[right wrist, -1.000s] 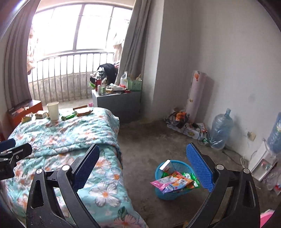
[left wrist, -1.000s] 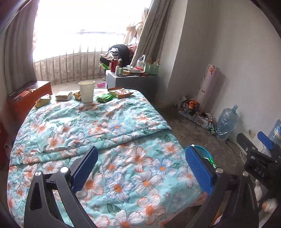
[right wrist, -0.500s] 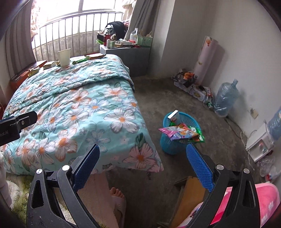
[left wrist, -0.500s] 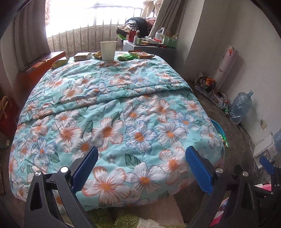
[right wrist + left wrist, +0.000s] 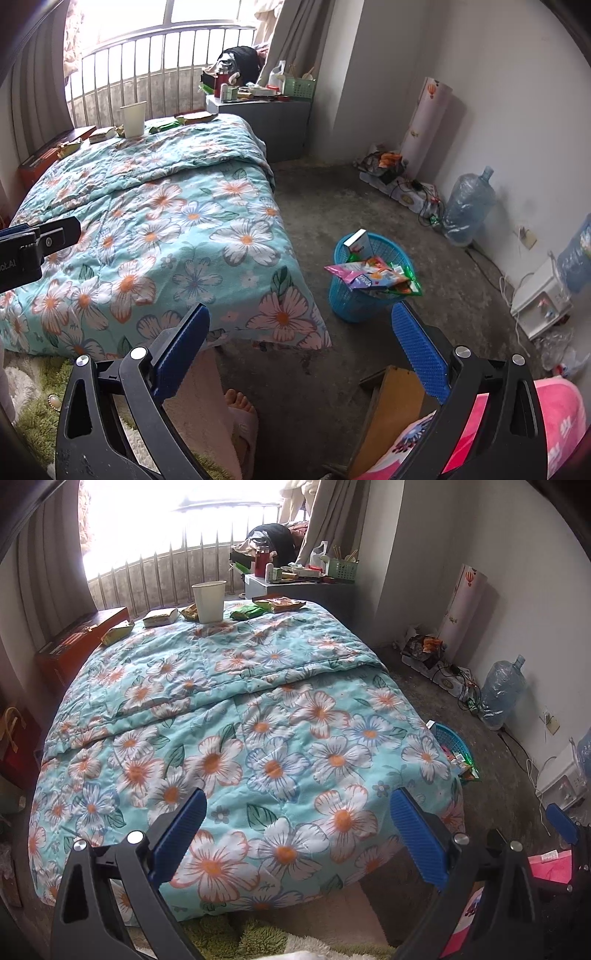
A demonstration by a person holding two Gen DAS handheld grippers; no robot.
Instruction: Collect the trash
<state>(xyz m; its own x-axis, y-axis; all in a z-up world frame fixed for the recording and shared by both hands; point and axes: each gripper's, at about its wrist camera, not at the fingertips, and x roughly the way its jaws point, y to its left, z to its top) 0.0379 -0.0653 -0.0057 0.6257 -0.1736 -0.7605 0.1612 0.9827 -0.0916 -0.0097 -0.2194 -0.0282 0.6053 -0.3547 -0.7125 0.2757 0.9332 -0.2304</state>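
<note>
A white paper cup stands at the far end of the flowered bed. Around it lie a green packet, an orange snack packet, a flat box and a yellow-green packet. A blue basket sits on the floor right of the bed, with wrappers piled over its rim. My left gripper is open and empty over the bed's near end. My right gripper is open and empty, low over the floor near the bed's corner.
A grey nightstand crowded with bottles stands beyond the bed. A water bottle and cables lie along the right wall. A person's foot in a slipper, a green rug and pink cloth are below me.
Both grippers drew back from over the bed toward its foot, so the whole quilt and the basket came into view. Both stayed open and empty.
</note>
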